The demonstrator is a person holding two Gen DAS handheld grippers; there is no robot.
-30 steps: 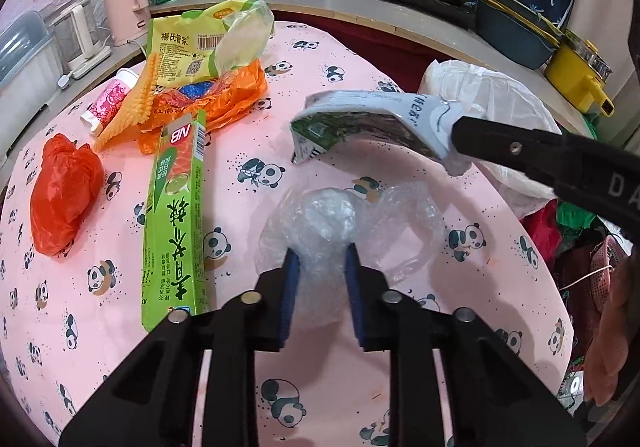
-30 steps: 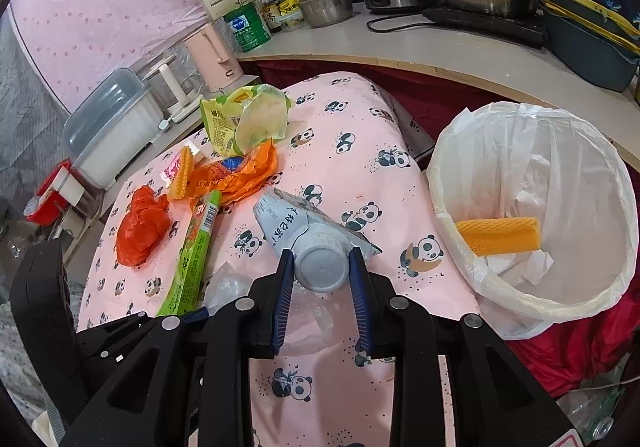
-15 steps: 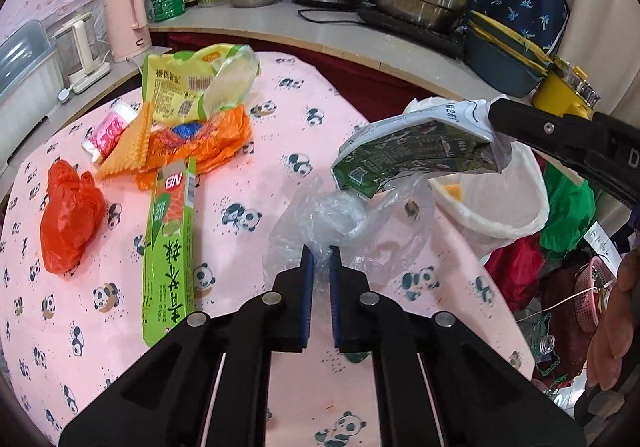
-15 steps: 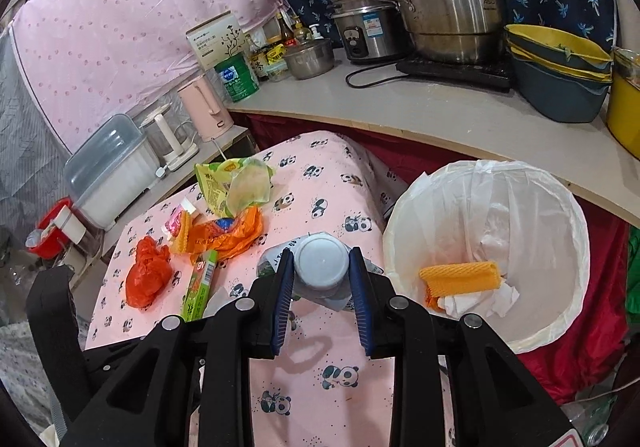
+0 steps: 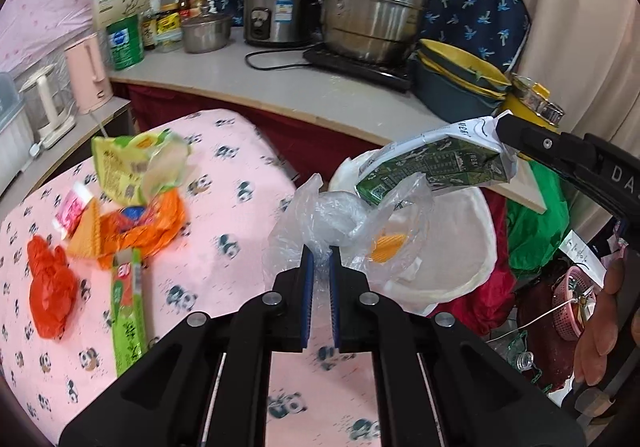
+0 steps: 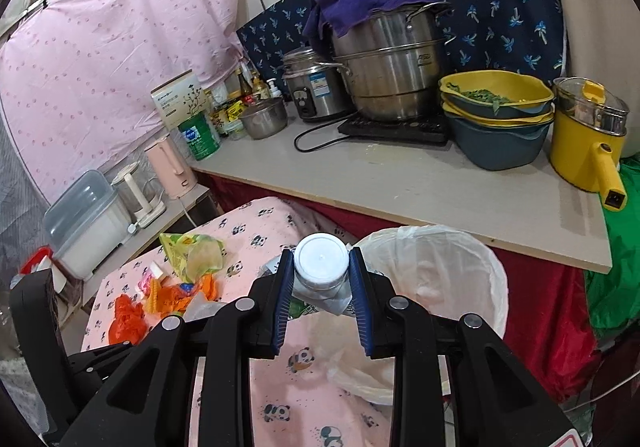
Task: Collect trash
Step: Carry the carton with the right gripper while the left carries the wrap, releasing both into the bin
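**Op:** While both loads hang over the table edge, I have the left gripper (image 5: 320,267) pinched right down on a clear bag (image 5: 332,215), which is thin film, so the pads nearly meet. The bag balloons above the tips at frame centre, off the cloth (image 5: 224,271).

**Obs:** And the right?

**Op:** My right gripper (image 6: 321,279) is clamped narrow on the carton (image 5: 436,163) by its white cap (image 6: 321,258), which sits dead centre in that view. I'd say the neck is the stiffest part, so it won't crush or slip. In the left view the carton's body juts in from the upper right, tilted down toward the bin (image 6: 472,259).

**Obs:** Where's the bin?

**Op:** Lower right, lined with white plastic, against the table's edge. A yellow scrap (image 5: 386,245) already lies inside.

**Obs:** What's left?

**Op:** Wrappers (image 5: 136,223), a red bag (image 5: 50,287) and a green box (image 5: 128,311) at left on the cloth. I judge both loads are heading for one drop, so I need each tip over the rim before letting go.
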